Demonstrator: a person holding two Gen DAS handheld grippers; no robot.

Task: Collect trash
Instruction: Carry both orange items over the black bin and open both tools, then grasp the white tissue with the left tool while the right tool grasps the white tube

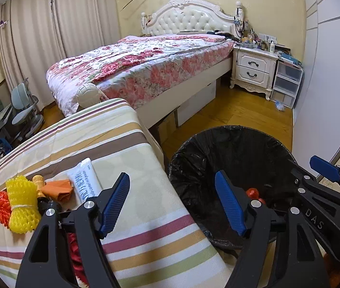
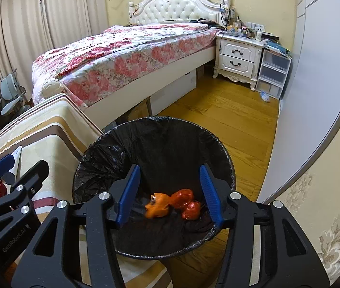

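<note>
A trash bin lined with a black bag (image 1: 232,148) (image 2: 160,134) stands on the floor beside a striped-cloth table (image 1: 131,148). Orange and red wrappers (image 2: 172,204) lie in its bottom. My right gripper (image 2: 171,193) is open and empty above the bin's mouth. My left gripper (image 1: 172,204) is open and empty, straddling the table's right edge and the bin. On the table at the left lie a yellow foam net (image 1: 22,204), an orange-red net (image 1: 0,204), an orange paper (image 1: 59,189), a brown-gold bottle top (image 1: 39,184) and a white tube (image 1: 84,180).
A bed with a floral quilt (image 1: 141,64) stands behind the table. A white nightstand (image 1: 254,69) and plastic drawers (image 1: 286,81) are at the back right. A grey wardrobe wall (image 1: 326,84) runs along the right. Wooden floor (image 2: 230,122) lies around the bin.
</note>
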